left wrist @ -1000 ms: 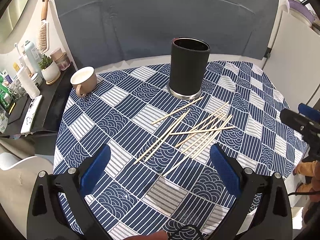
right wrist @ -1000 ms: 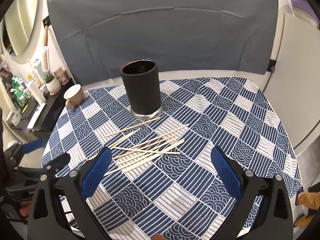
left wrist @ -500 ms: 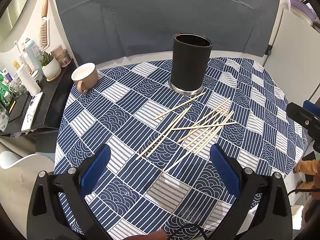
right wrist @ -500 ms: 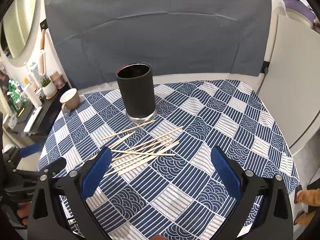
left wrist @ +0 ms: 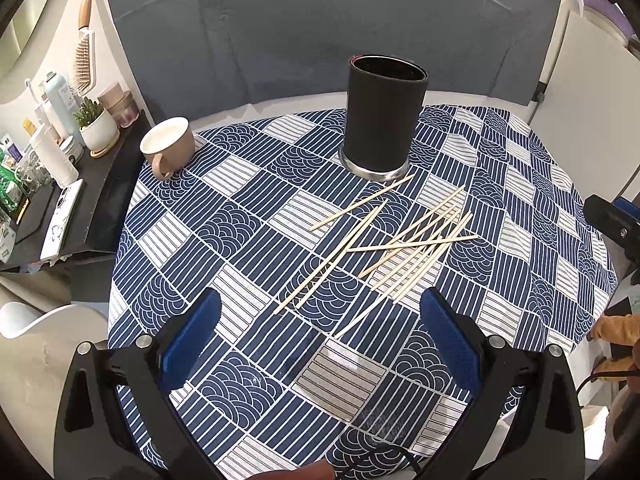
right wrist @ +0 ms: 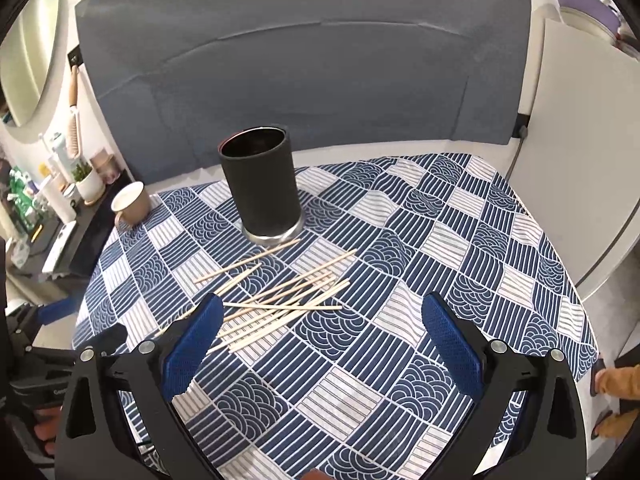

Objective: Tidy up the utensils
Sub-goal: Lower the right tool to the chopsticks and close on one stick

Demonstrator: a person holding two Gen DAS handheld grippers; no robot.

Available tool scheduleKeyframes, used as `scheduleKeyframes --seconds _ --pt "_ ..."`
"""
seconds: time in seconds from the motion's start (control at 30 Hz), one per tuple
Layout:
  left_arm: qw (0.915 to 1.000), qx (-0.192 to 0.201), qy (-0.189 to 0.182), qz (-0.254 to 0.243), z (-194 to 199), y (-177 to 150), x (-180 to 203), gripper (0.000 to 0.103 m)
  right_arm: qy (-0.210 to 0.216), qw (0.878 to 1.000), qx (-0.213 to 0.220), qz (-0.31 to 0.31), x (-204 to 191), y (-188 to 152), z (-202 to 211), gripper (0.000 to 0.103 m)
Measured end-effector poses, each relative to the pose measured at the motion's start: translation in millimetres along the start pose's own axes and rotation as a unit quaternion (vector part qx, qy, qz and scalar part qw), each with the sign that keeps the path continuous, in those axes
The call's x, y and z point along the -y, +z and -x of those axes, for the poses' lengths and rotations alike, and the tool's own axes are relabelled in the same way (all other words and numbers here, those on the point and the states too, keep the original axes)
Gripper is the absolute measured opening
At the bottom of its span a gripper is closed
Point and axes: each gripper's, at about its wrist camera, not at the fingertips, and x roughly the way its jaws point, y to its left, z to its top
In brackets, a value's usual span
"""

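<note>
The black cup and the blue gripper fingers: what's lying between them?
Loose wooden sticks on the tablecloth, between black cup and left gripper; both views.

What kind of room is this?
Probably a home, likely a lived-in room: a table under a patterned tablecloth, a mug, and a side shelf with a hairbrush and toiletry bottles.

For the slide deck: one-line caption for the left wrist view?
Open left claw above chopsticks scattered before the upright black holder; tan mug at left.
</note>
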Motion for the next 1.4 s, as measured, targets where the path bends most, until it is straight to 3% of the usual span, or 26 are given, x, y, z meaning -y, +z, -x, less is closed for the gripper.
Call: scheduleKeyframes --seconds 0.33,0.67,0.87,1.1,1.4 --pt "0.9997 -0.024 -0.009 -0.005 -20.4 6.0 0.6 0.097 -0.006 1.0 -0.015 0.016 -3.5 -0.5 -14.6 0.095" --pt "0.9979 -0.063 -0.016 -0.007 -73.6 29.8 -14.4 0.097 0.022 0.993 -0.078 0.087 -19.2 -6.4 -72.6 0.095" --pt "0.9969 -0.075 -0.005 -0.025 -115.1 57.7 -26.4 0.097 0.066 0.979 -0.133 0.14 -29.3 -8.8 -120.6 0.095" --pt "0.9898 -0.122 -0.031 -0.067 -165.5 74.8 -29.2 0.097 0.058 0.965 -0.138 0.216 -43.5 -4.8 -158.4 0.095" --pt "0.9713 -0.159 -0.063 -0.165 -222.6 94.6 -10.6 0.097 0.107 0.939 -0.179 0.274 -54.2 -14.5 -211.8 0.095"
